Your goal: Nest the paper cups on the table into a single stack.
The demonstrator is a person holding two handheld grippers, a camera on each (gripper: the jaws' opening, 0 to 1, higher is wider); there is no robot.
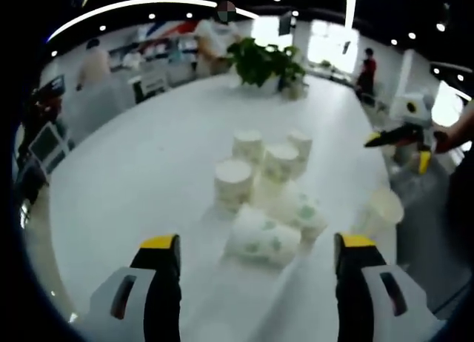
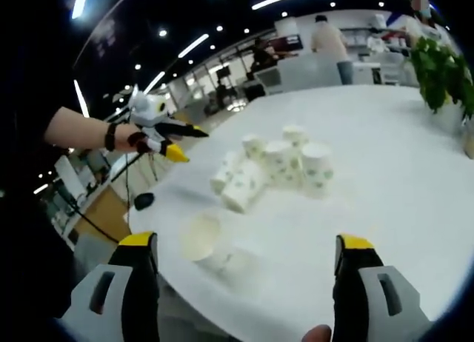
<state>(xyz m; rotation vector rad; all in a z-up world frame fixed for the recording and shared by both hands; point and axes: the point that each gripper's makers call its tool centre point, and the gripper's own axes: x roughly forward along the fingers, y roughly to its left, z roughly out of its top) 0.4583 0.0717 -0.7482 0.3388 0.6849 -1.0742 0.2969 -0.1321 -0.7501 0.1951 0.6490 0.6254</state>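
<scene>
White paper cups with green print sit grouped mid-table. Several stand upright (image 1: pixel 234 183) (image 2: pixel 317 166), and two lie on their sides (image 1: pixel 262 239) (image 2: pixel 242 187) at the near edge of the group. One more cup (image 1: pixel 382 209) (image 2: pixel 201 239) lies apart near the table edge, its mouth facing the right gripper view. My left gripper (image 1: pixel 258 243) is open, just short of the lying cups, and appears again as the left gripper (image 2: pixel 176 140) held by a hand off the table's side. My right gripper (image 2: pixel 246 244) is open near the lone cup, and shows as the right gripper (image 1: pixel 404 138) too.
The white table (image 1: pixel 148 172) (image 2: pixel 400 172) is large and rounded. A potted plant (image 1: pixel 263 61) (image 2: pixel 443 68) stands at its far end. A small black object (image 2: pixel 144 201) lies by the table edge. Several people and desks are in the background.
</scene>
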